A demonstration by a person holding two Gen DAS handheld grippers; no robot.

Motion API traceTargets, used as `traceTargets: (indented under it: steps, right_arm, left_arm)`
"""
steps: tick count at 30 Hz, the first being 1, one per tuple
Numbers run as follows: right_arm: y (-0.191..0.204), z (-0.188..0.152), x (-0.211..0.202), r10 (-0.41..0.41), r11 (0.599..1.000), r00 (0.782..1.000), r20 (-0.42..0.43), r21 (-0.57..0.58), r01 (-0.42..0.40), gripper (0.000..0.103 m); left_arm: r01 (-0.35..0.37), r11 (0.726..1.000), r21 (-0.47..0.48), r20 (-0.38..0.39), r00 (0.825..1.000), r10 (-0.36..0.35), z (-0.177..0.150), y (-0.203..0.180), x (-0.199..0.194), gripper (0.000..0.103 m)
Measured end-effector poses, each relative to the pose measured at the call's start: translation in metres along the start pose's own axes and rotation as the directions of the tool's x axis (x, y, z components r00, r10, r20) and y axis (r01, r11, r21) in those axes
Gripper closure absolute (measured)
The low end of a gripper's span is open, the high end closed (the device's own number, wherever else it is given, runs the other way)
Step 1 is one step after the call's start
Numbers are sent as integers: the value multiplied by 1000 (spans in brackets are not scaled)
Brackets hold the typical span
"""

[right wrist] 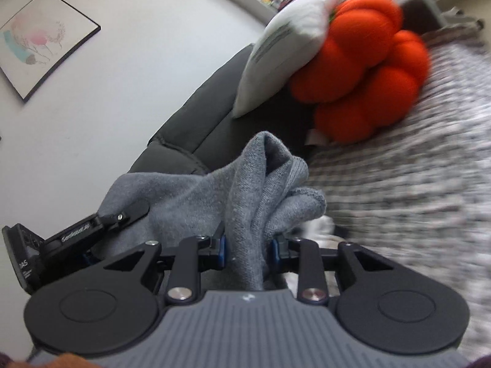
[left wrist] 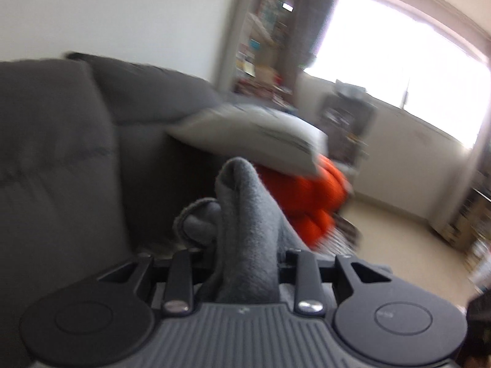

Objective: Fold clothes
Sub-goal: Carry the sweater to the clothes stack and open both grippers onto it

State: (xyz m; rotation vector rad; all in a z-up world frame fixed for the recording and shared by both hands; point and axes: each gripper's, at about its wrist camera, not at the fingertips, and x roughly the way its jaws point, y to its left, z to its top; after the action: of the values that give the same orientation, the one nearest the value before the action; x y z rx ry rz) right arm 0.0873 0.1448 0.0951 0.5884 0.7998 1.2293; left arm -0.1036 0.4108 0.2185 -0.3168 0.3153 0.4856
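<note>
While both tongs pinch it, grey garment (right wrist: 245,196) bunches forward, peak upward.

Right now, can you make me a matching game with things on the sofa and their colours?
Things:
1. cushion shaped like a pumpkin
2. pillow
3. sofa
4. cloth held by the right tool

Colours:
A. dark grey
B. orange
C. light grey
D. white

Pairs: 1-B, 2-D, 3-A, 4-C
</note>
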Motion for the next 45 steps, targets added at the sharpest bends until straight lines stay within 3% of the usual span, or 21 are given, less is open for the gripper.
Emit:
traceTargets:
  steps: [3, 7, 12, 16, 21, 25, 29, 34, 38, 45]
  right_arm:
    - [5, -3, 46, -5, 1000, 1000, -24, 10, 5, 73]
    - [-8, -17, 89, -29, 999, 997, -74, 35, 32, 73]
    - [-31, -33, 98, -16, 997, 998, -63, 80, 21, 73]
    - [-38, -25, 99, 47, 983, 997, -55, 183, -36, 73]
    - [-40, -21, 96, 65, 974, 996, -54, 219, -52, 73]
    - [-59, -27, 95, 73, 955, 995, -60, 292, -52, 73]
    - [-64, -32, 102, 28, 964, 996, -84, 265, -5, 67]
    - [-68, -28, 86, -11, 970, 999, -40, 243, 21, 56]
    - [-61, -24, 73, -69, 982, 998, -4, 176, 68, 56]
    - [-50, -28, 46, -162, 984, 985, 57, 80, 157, 56]
  left_arm:
    - [-72, 997, -29, 11, 997, 73, 4, 32, 28, 74]
    - [-169, 984, -63, -35, 985, 167, -9, 70, 75, 74]
    - [-157, 980, -119, -61, 987, 151, -32, 95, 111, 73]
    - [-71, 974, -216, -25, 997, 67, -32, 106, 103, 73]
    - [-42, 973, -229, -29, 999, 37, -45, 107, 112, 71]
    - [-5, 946, -324, -33, 999, -6, -61, 126, 121, 65]
    - [-55, 946, -319, -68, 997, 35, -64, 135, 131, 33]
    - [-131, 938, -320, -29, 991, 128, -55, 143, 115, 34]
    - [-157, 931, -329, 29, 984, 175, -44, 143, 89, 34]
    - [-135, 970, -202, 79, 985, 154, -46, 95, 66, 33]
